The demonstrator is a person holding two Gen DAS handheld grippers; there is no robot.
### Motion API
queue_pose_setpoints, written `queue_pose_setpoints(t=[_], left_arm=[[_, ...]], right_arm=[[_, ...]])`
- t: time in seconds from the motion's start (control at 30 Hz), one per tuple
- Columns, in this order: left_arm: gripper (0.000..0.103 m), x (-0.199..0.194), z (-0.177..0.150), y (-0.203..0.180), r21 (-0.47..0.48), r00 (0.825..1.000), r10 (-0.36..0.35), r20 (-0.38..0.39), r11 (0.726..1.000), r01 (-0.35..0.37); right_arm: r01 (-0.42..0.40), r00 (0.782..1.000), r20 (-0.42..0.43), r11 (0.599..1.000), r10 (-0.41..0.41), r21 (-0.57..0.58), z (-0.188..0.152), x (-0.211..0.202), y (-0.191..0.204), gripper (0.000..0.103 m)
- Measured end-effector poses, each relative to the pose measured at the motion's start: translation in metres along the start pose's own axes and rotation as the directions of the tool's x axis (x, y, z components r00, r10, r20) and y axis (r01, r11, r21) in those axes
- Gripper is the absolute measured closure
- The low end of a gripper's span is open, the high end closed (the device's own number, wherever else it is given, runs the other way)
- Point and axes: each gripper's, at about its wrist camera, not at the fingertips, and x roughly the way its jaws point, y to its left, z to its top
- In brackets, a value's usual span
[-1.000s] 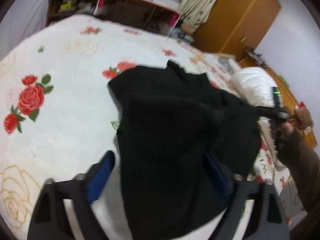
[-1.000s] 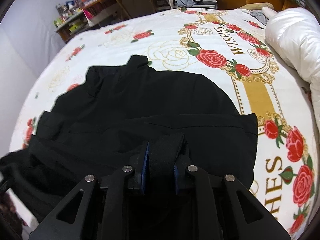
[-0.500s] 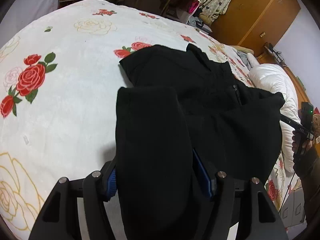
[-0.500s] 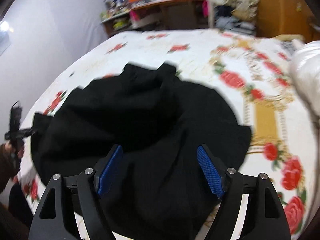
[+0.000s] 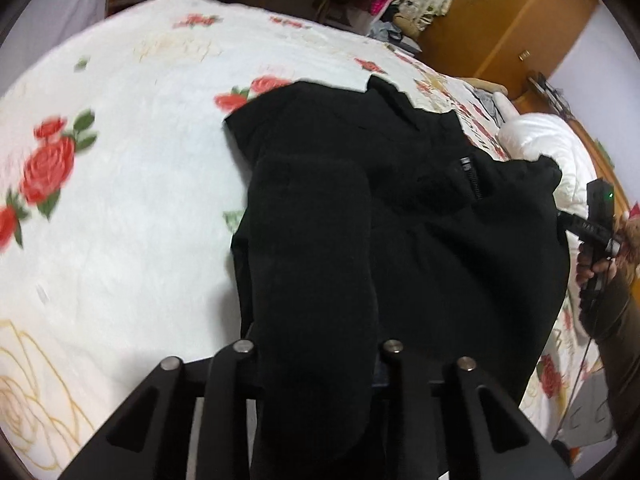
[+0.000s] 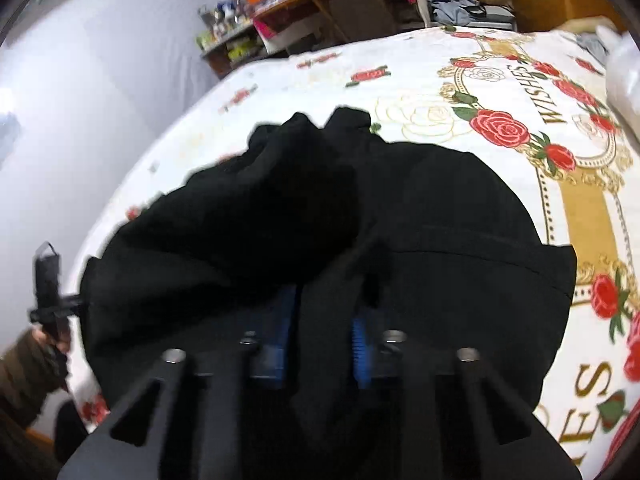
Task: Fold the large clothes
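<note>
A black garment [image 5: 420,240], a zip-front top by the look of it, lies spread on a bed [image 5: 140,220] covered with a white blanket printed with red roses. It fills the middle of both views, its collar end toward twelve o'clock and its near hem toward six o'clock.

In the left wrist view, the left gripper [image 5: 316,356] sits at six o'clock. Its fingers have just closed and now pinch a thick roll of black fabric, probably a sleeve, which runs up from them toward the middle of the view. The short zip [image 5: 470,180] shows at about two o'clock of centre.

In the right wrist view, the right gripper [image 6: 324,336] also sits at six o'clock. Its fingers have likewise just closed, the blue pads [image 6: 362,344] pressing a fold of the garment's near edge between them. The picture is blurred, so the exact spot gripped is hard to tell.

Each gripper appears in the other's view: the right one at three o'clock in the left view, the left one at nine o'clock in the right view.

Folding seems to be at an early stage: both near parts are gripped, but the body is still spread wide and rumpled, with no neat fold finished yet
</note>
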Motion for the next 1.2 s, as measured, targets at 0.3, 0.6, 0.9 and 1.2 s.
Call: queue_pose_setpoints(t=[0.3,0.6,0.9,1.2], left_arm=[[0.078,-0.052,0.052,-0.020,0.023,0.984,-0.034,0.173,0.999,0.030],[0.078,-0.038,0.152,-0.047,0.099,0.958,-0.053,0.282,0.995,0.025],[0.078,0.046,0.202,-0.035,0.062,0.978,0.044,0.204,0.996,-0.058],[0.069,0.119,0.189,-0.013,0.044,0.988,0.135,0.075,0.989,-0.139]], right_arm=[[0.046,0.983,0.176,0.998,-0.052,0.041,-0.007,-0.076,0.003,0.091],[0.124,0.948,0.278,0.985,-0.153,0.118,0.009,-0.111,-0.011,0.091],[0.186,0.954,0.204,0.967,-0.221,0.175,0.046,-0.061,-0.045,0.091],[0.277,0.958,0.009,0.931,-0.287,0.239,0.033,0.007,-0.083,0.089]])
